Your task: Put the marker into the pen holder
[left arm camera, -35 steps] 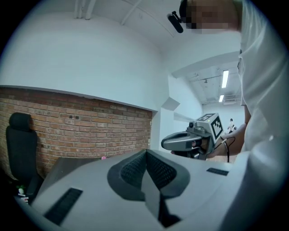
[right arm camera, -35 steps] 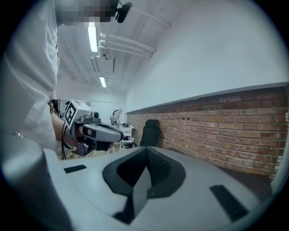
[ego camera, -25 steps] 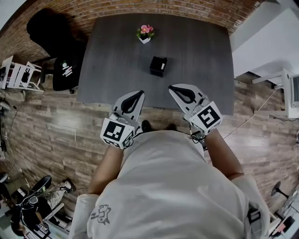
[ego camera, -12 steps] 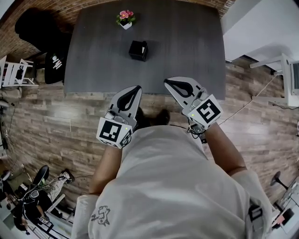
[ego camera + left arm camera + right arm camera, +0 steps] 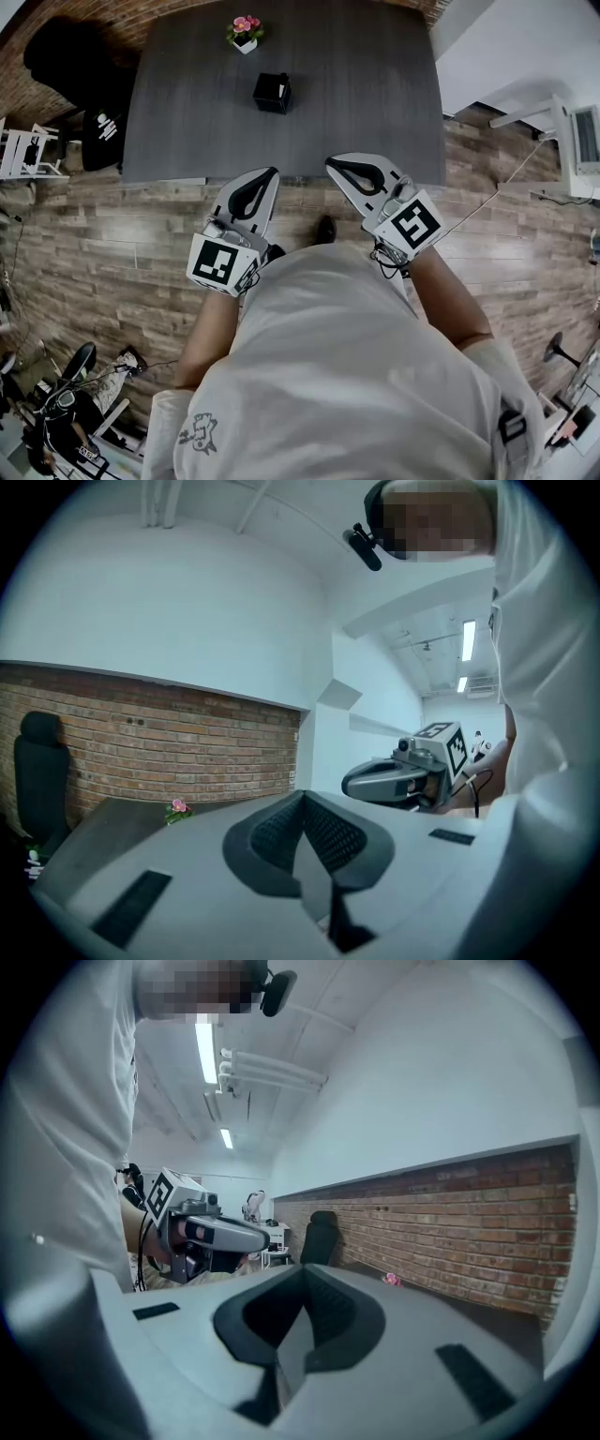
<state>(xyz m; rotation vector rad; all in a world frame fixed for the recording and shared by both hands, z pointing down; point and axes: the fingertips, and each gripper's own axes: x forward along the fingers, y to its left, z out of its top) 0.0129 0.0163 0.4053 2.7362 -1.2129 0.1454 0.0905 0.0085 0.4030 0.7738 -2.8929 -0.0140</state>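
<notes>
The one black, box-shaped pen holder (image 5: pixel 272 92) stood on the matte dark-grey table (image 5: pixel 375 84). It was at 12 o'clock from the left gripper (image 5: pixel 265 174) and 11 o'clock from the right gripper (image 5: pixel 334 163), well apart from both. Each of the two grippers had its ribbed dark pads closed together on nothing, by the table's near edge. One white pot of pink flowers (image 5: pixel 243 30) sat at 11 o'clock from the holder.
</notes>
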